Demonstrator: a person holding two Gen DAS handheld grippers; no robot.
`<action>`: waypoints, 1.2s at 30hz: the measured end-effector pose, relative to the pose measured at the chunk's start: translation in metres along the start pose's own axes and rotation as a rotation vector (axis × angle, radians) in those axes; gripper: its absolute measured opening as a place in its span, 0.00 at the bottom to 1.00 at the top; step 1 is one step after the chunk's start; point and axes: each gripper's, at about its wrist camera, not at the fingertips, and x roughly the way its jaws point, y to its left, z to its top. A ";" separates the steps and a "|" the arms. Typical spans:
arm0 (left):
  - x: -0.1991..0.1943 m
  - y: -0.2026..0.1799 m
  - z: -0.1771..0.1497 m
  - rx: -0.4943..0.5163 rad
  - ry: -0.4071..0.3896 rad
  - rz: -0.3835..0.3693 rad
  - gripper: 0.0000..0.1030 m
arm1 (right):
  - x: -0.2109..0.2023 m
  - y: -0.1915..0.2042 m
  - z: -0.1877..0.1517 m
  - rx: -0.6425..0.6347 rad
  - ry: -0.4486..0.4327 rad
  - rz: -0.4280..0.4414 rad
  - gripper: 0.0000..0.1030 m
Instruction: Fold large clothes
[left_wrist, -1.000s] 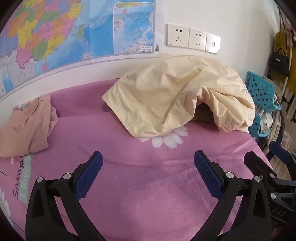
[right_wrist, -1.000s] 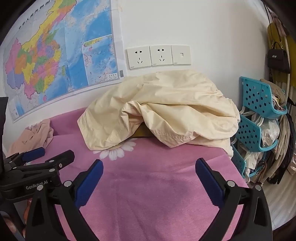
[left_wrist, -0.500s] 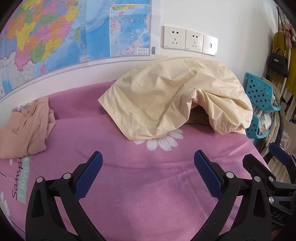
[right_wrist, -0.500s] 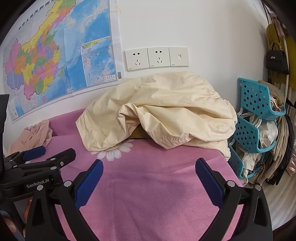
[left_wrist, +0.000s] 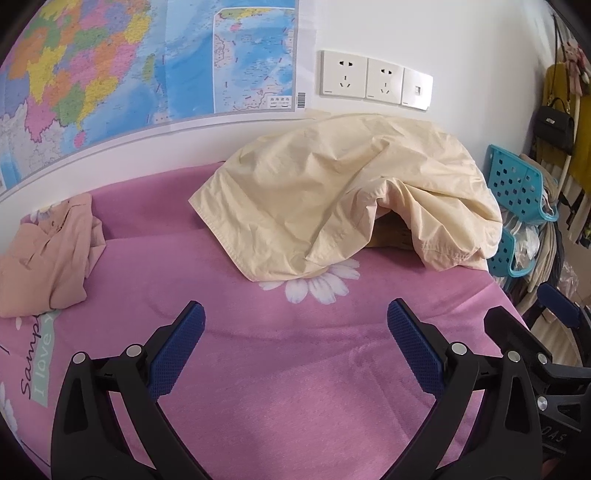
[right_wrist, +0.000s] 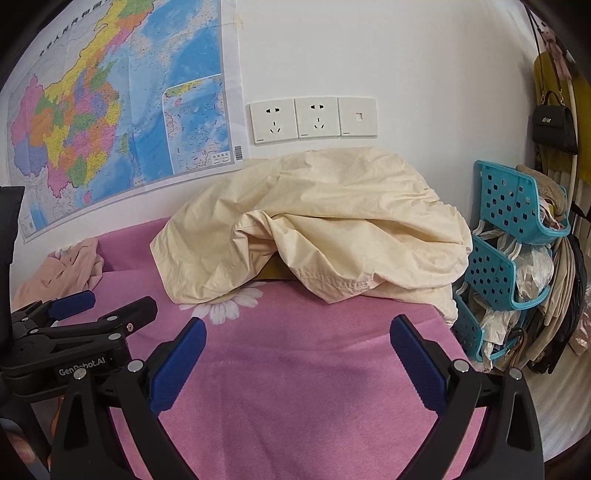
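Left wrist view shows my left gripper with jaws wide, holding nothing, over the pink flower-print bed cover. My right gripper is equally wide and empty. Ahead, the crumpled cream-yellow cotton garment is heaped against the wall, a rumpled peach shirt well apart at left.
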 end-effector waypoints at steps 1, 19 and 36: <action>0.000 0.000 0.000 -0.003 0.002 -0.001 0.95 | 0.000 0.000 0.001 -0.001 -0.003 0.000 0.94; 0.012 -0.003 0.009 -0.006 0.013 0.000 0.95 | 0.012 0.000 0.011 -0.041 -0.015 0.008 0.94; 0.055 0.037 0.024 -0.053 0.068 0.070 0.95 | 0.072 0.018 0.046 -0.298 -0.015 -0.032 0.94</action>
